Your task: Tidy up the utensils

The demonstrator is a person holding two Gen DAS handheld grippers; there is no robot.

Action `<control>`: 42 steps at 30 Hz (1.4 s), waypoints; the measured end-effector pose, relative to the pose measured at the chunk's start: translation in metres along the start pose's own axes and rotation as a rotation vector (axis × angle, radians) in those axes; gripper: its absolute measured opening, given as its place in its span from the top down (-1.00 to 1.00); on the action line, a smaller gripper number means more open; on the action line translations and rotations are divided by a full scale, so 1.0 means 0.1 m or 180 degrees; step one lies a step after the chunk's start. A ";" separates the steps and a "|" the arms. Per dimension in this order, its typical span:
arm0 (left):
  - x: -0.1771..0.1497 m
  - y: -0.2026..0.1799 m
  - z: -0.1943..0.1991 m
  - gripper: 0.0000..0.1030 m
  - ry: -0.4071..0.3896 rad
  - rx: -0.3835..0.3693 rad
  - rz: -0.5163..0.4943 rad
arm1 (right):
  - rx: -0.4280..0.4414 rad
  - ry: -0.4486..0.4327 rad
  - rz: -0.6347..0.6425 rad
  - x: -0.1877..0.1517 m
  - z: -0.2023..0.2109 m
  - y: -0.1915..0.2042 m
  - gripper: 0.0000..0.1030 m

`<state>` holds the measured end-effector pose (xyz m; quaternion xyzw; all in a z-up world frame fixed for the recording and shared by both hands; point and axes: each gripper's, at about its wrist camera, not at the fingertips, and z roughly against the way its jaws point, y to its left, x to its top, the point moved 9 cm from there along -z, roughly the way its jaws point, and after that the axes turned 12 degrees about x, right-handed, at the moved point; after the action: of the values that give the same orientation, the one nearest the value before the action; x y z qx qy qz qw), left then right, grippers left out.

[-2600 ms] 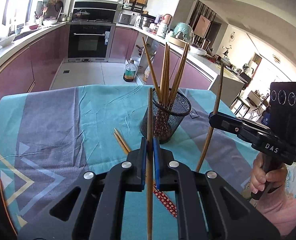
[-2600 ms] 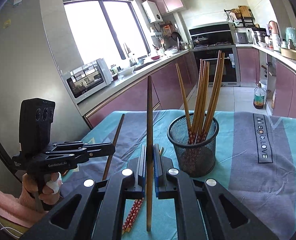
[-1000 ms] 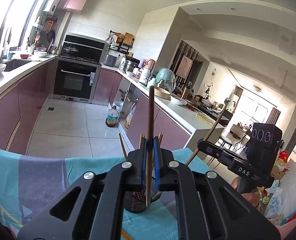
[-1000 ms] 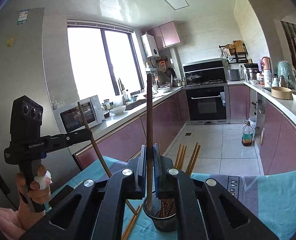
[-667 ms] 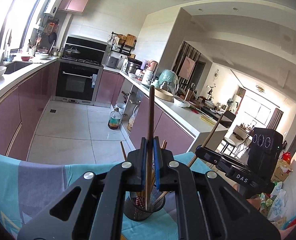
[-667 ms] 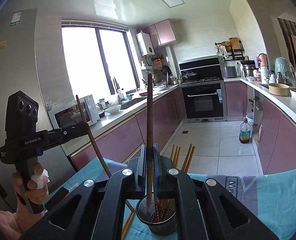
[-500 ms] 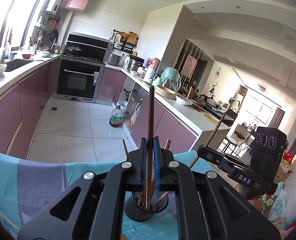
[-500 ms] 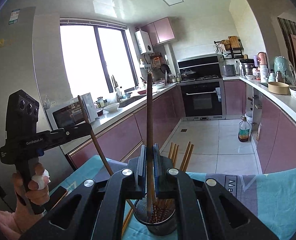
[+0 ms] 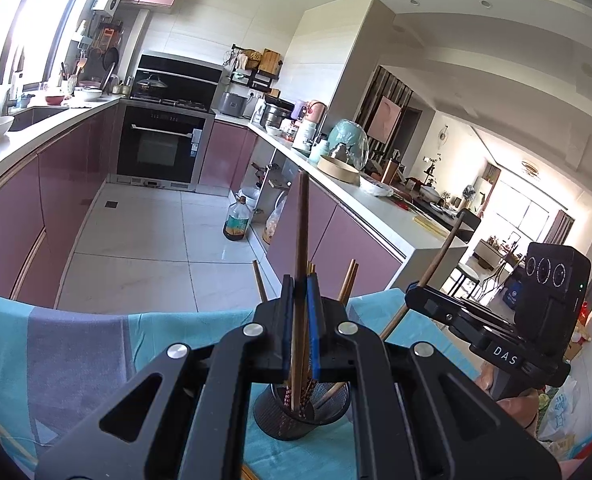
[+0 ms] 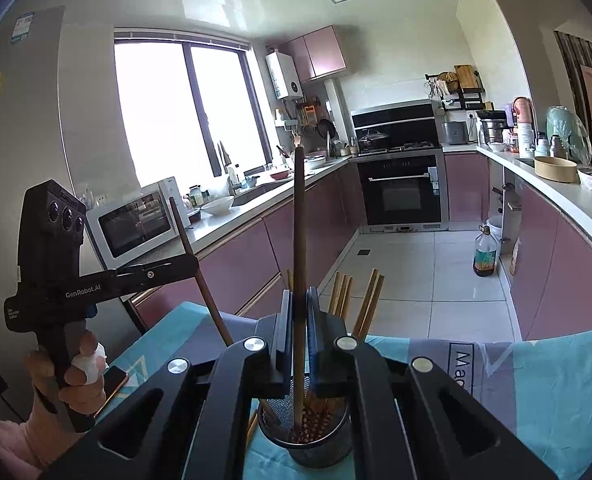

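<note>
A black mesh holder (image 9: 301,416) stands on the teal tablecloth (image 9: 72,356) with several chopsticks upright in it; it also shows in the right wrist view (image 10: 307,436). My left gripper (image 9: 300,316) is shut on a brown chopstick (image 9: 300,240) whose lower tip is inside the holder. My right gripper (image 10: 299,320) is shut on another brown chopstick (image 10: 298,232), its tip also inside the holder. Each gripper shows in the other's view, the right one (image 9: 431,304) and the left one (image 10: 188,266), both just above the holder.
A loose chopstick (image 10: 251,428) lies on the cloth left of the holder. A phone (image 10: 114,380) lies near the cloth's left edge. Kitchen counters, an oven (image 9: 162,148) and an oil bottle (image 9: 236,224) on the floor lie beyond the table.
Both grippers rose from the table with their chopsticks, came over the holder and lowered them; the chopstick tips now sit inside the holder.
</note>
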<state>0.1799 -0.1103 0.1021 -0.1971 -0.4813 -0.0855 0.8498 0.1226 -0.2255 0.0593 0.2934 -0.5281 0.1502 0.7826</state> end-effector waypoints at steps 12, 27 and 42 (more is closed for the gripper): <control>-0.09 0.10 -0.23 0.86 0.0122 0.0104 -0.0083 | -0.0058 0.0085 -0.0020 -0.08 -0.05 -0.02 0.90; -0.21 0.12 -0.45 0.86 0.0318 0.0208 -0.0274 | -0.0101 0.0273 -0.0052 -0.24 -0.18 -0.06 0.90; -0.28 0.02 -0.90 0.86 0.0583 0.0272 -0.0383 | -0.0154 0.0549 -0.0140 -0.44 -0.45 -0.18 0.90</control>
<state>0.2362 -0.1468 0.0363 -0.1228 -0.4158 -0.1335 0.8912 0.1486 -0.2083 0.0016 0.2719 -0.4557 0.1449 0.8351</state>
